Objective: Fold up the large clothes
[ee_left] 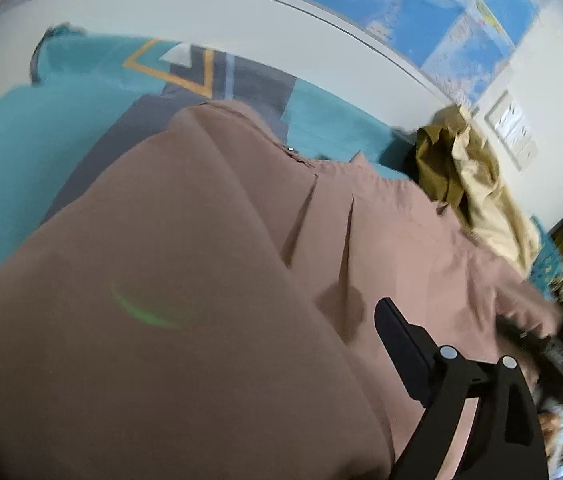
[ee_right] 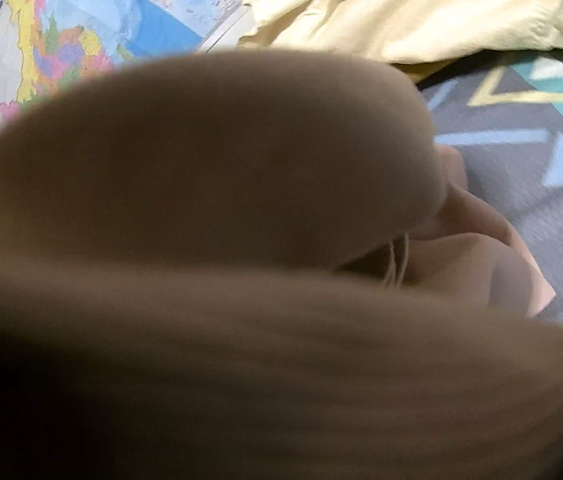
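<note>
A large pinkish-brown garment lies spread on the bed and bulges up close to the left wrist camera. It covers the left finger of my left gripper. Only the right finger shows, set far out to the side with nothing pressed on its pad, so the jaws stand wide. My right gripper is a dark blur at the garment's right edge, with cloth draped over it. In the right wrist view the same garment hangs over the lens and hides both fingers.
The bed has a teal and grey patterned cover. A heap of olive and cream clothes lies at the far right, and the cream cloth shows up close. A world map hangs behind the white headboard.
</note>
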A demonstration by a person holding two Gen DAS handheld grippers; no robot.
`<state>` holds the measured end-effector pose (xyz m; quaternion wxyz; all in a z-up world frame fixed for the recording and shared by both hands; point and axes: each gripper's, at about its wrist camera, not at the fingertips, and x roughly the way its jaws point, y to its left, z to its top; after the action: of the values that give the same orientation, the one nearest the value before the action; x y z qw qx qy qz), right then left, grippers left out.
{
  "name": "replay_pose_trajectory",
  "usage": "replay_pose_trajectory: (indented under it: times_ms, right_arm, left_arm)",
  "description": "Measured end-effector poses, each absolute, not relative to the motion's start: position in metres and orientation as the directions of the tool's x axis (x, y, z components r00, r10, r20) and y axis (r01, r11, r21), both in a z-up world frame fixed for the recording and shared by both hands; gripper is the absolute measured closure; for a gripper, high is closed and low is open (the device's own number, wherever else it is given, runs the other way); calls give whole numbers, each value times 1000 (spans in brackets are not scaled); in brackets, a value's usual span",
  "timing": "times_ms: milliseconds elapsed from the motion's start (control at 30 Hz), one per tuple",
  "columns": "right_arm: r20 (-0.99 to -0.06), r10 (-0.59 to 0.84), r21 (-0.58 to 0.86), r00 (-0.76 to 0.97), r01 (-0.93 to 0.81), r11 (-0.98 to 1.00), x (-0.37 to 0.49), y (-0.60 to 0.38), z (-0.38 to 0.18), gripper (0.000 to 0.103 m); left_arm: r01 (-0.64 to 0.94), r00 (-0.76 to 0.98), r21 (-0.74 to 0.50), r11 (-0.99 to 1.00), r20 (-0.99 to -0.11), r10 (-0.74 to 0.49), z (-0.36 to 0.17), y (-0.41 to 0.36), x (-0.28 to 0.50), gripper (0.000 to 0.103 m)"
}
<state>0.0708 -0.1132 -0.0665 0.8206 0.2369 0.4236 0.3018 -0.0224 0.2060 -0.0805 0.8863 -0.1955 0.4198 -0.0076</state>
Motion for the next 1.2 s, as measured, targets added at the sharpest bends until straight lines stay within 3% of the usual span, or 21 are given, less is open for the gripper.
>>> replay_pose_trajectory:
  times_ms: [33,67,100,167,233,600,867,1067,1200]
  right_arm:
    - [-550,695,644,463,-295,706,73,-110,-66,47]
    - [-555,693,639,460,-298,709,75,-107,-67,57]
    - [-557,700,646,448,-297,703,75,-105,-69,69]
    - [-543,716,656,439,-311,688,75,-103,-68,78]
    - [-519,734,658,438,-344,670,67,-103,-57,84]
    - [-391,819,565,421,-592,574,78,-19,67,87]
    - [-300,899,535,318,-724,435,129,124,116,88]
    - [-261,939,512,224,-792,332,140,231,108,88]
    - [-368,922,569,119,-755,325,146,285,46,87]
  left_arm:
    - [-155,646,-325,933,-748,-154,-81,202,-20,18]
    - [-171,643,-291,941,-757,-117,-80,199,-18,38]
    - [-182,640,-264,947,-763,-90,-80,199,-17,51]
    - [-206,634,-260,943,-770,-74,-77,203,-13,80]
    - [-196,658,-287,938,-747,-92,-68,210,-14,87]
    - [-197,758,-285,938,-652,-39,28,291,4,89]
    - [-409,767,-128,903,-585,264,95,407,16,89]
    - [-564,715,-89,821,-551,431,96,506,25,88]
    - [-652,633,-72,755,-600,490,47,564,29,88]
